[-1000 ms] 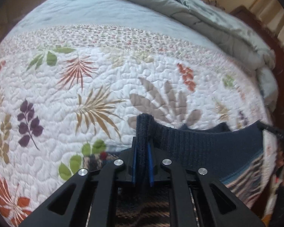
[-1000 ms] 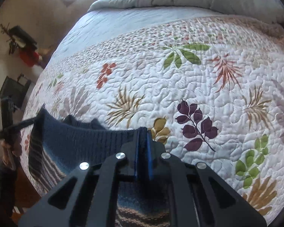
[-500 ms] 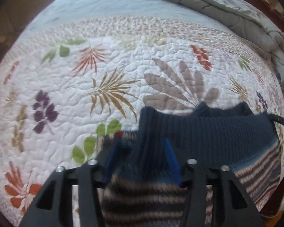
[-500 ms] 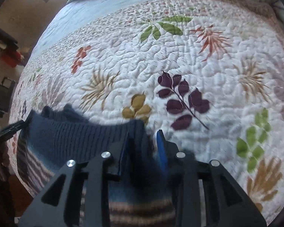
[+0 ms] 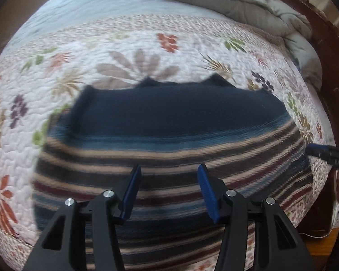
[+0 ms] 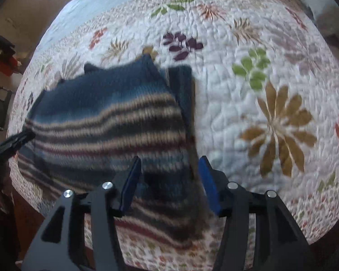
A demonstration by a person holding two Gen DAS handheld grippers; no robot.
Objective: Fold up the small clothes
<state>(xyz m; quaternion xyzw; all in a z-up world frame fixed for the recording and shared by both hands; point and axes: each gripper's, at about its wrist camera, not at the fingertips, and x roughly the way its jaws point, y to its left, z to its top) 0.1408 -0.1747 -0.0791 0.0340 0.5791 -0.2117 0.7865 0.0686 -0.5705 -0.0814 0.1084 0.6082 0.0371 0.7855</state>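
Lying blurred beyond both wide-open, empty grippers, left gripper [image 5: 168, 176] and right gripper [image 6: 169, 167]: striped sweater [image 5: 169, 149], seemingly folded, on quilt [image 6: 271, 72].

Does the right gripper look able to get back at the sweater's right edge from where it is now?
Probably yes. The right gripper is open, and the striped sweater lies on the quilt with its right edge directly between the fingers; nothing visible sits in the way.

Leaf-print quilt [image 5: 147, 45], grey comforter [image 5: 214, 2] (bunched), wooden bedframe [image 5: 327, 52]
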